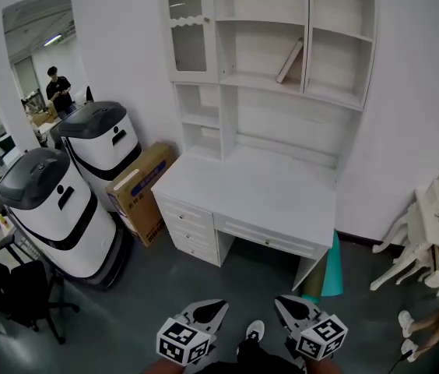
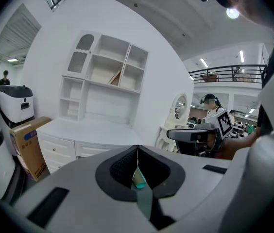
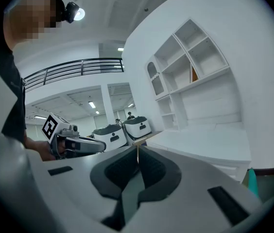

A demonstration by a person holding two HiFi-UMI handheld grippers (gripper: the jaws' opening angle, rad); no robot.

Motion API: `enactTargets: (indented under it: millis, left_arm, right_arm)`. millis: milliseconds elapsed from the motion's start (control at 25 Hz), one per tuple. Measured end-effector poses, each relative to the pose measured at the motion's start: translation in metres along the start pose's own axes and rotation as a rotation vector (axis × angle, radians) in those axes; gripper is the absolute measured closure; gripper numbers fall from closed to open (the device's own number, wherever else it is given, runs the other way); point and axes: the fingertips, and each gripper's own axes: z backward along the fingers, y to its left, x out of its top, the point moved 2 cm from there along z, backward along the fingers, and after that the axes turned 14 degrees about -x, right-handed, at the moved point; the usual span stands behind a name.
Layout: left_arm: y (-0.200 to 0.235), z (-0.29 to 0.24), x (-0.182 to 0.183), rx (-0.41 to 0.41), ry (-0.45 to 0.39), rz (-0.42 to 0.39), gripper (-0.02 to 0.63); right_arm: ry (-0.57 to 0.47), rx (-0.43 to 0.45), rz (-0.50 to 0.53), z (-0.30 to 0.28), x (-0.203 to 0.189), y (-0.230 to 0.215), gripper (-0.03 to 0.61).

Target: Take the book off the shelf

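Note:
A thin tan book (image 1: pixel 290 61) leans tilted in the middle compartment of the white shelf unit (image 1: pixel 270 84) on top of the desk; it also shows in the left gripper view (image 2: pixel 115 77) and the right gripper view (image 3: pixel 194 73). Both grippers are low at the bottom of the head view, well short of the desk and far below the book. My left gripper (image 1: pixel 213 310) has its jaws together with nothing held (image 2: pixel 137 148). My right gripper (image 1: pixel 288 305) is likewise shut and empty (image 3: pixel 137 147).
The white desk (image 1: pixel 251 197) has drawers on its left side. Left of it stand a cardboard box (image 1: pixel 142 187), two white-and-black machines (image 1: pixel 99 140) (image 1: pixel 48 209) and an office chair (image 1: pixel 17 296). White ornate furniture (image 1: pixel 430 240) stands at right, a teal panel (image 1: pixel 333 267) beside the desk.

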Motion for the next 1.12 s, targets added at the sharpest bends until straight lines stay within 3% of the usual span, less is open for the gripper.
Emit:
enactTargets:
  millis: [680,1120]
  left_arm:
    - [0.098,-0.098,0.093,0.013,-0.019,-0.046,0.603]
    - [0.132,-0.174,0.125,-0.017,0.009,-0.074,0.603]
  right_arm:
    - [-0.005,0.027,-0.011,-0.114,0.063,-0.096,0.548]
    - [-0.06,-0.009,-0.06,-0.151,0.082,-0.174,0.548]
